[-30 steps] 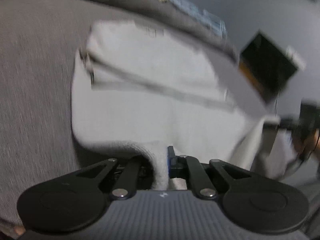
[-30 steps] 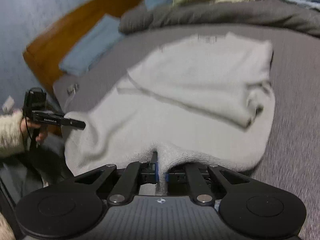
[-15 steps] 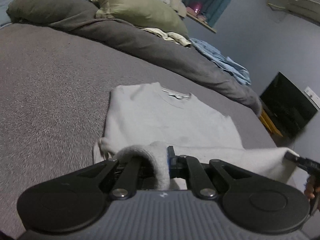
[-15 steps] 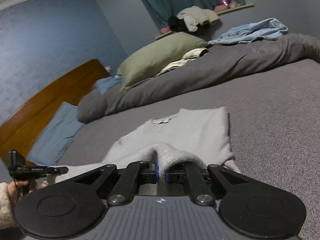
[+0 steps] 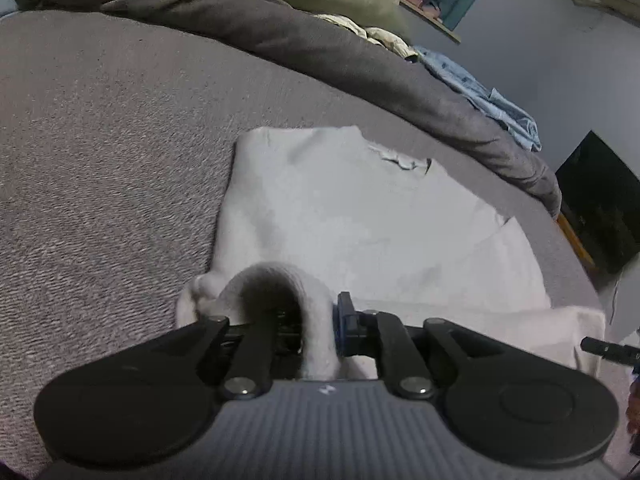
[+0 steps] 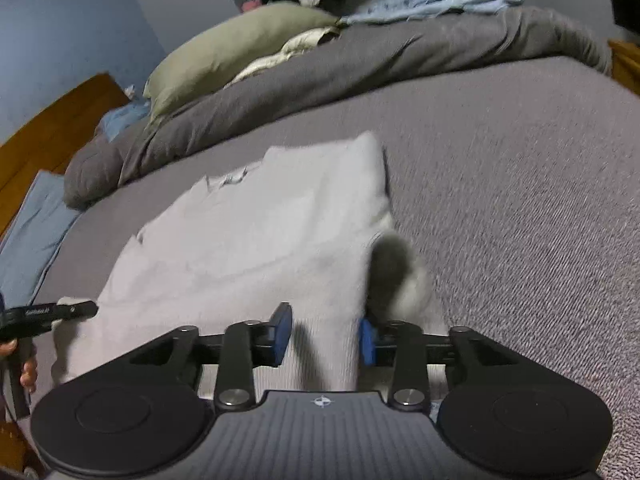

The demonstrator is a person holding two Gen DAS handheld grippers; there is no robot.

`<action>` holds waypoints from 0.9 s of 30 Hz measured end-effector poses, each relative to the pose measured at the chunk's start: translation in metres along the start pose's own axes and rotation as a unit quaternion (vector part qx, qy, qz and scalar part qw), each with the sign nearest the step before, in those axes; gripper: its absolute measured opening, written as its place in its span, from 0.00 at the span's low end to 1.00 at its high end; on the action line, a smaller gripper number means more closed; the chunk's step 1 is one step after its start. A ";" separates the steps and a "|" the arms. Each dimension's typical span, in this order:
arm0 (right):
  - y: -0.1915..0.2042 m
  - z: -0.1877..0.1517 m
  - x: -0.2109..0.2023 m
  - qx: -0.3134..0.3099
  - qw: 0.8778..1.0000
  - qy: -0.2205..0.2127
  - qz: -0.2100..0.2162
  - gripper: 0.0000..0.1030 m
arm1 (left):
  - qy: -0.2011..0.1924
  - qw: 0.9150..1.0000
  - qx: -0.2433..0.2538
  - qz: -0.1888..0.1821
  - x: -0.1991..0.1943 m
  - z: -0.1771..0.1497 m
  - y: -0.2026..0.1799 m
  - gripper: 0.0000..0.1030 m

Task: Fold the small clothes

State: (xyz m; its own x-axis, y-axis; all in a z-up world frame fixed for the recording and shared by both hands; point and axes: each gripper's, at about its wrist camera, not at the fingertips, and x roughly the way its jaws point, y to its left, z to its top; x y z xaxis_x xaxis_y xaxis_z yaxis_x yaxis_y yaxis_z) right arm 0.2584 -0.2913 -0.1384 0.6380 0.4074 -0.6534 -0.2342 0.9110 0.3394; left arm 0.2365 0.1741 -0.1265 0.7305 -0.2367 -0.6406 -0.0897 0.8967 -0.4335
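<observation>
On grey bed, pale sweater spread flat, collar toward twelve o'clock. Left gripper at six o'clock, jaws just easing apart yet pinching a looped hem fold. Right gripper at six o'clock, jaws just opening, parted, hem lying loose between pads.

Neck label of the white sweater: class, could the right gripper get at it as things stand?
Probably yes. The right gripper, whose jaws have just been opening with sweater cloth between them, faces the label across flat cloth on the bed; nothing lies between.
</observation>
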 end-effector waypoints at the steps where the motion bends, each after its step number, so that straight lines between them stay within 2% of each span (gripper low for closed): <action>1: -0.001 -0.001 0.001 -0.006 1.000 0.007 0.005 0.38 | 0.003 1.000 0.011 -0.003 -0.002 -0.002 0.001 0.13; 4: -0.001 -0.005 -0.001 -0.018 0.999 0.021 0.018 0.38 | 0.016 0.999 0.045 -0.024 -0.013 -0.011 0.001 0.18; 7: 0.001 -0.006 -0.007 -0.025 0.999 0.027 0.024 0.38 | 0.026 0.998 0.037 -0.046 -0.028 -0.027 0.005 0.18; 13: 0.004 -0.010 -0.020 -0.044 0.998 0.038 0.014 0.38 | 0.036 0.997 0.051 -0.047 -0.048 -0.053 0.006 0.18; 17: 0.007 -0.010 -0.029 -0.053 0.998 0.034 0.016 0.38 | 0.028 0.997 0.056 -0.039 -0.055 -0.054 0.002 0.18; 21: 0.001 -0.011 -0.031 -0.028 0.999 0.032 0.018 0.37 | 0.024 0.998 0.040 -0.043 -0.051 -0.050 0.002 0.18; 22: -0.001 -0.011 -0.030 -0.021 0.999 0.032 0.021 0.33 | 0.025 0.998 0.022 -0.059 -0.048 -0.050 0.005 0.18; 23: -0.002 -0.011 -0.029 -0.018 0.999 0.031 0.023 0.21 | 0.024 0.997 0.001 -0.080 -0.047 -0.049 0.008 0.15; 24: -0.001 -0.011 -0.028 -0.019 0.999 0.028 0.024 0.12 | 0.017 0.995 -0.018 -0.095 -0.046 -0.049 0.012 0.06; 25: -0.001 -0.010 -0.028 -0.020 0.999 0.025 0.028 0.07 | 0.008 0.994 -0.037 -0.105 -0.045 -0.047 0.016 0.03; 27: 0.002 -0.008 -0.030 -0.018 0.999 0.007 0.040 0.07 | -0.009 0.989 -0.078 -0.126 -0.043 -0.041 0.022 0.03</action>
State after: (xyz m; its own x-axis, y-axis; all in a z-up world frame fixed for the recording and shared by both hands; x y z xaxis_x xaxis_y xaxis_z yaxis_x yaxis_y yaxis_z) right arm 0.2332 -0.3010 -0.1231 0.6054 0.4795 -0.6352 -0.3096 0.8772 0.3671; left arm 0.1754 0.1887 -0.1341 0.7552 -0.4372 -0.4883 -0.0049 0.7412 -0.6713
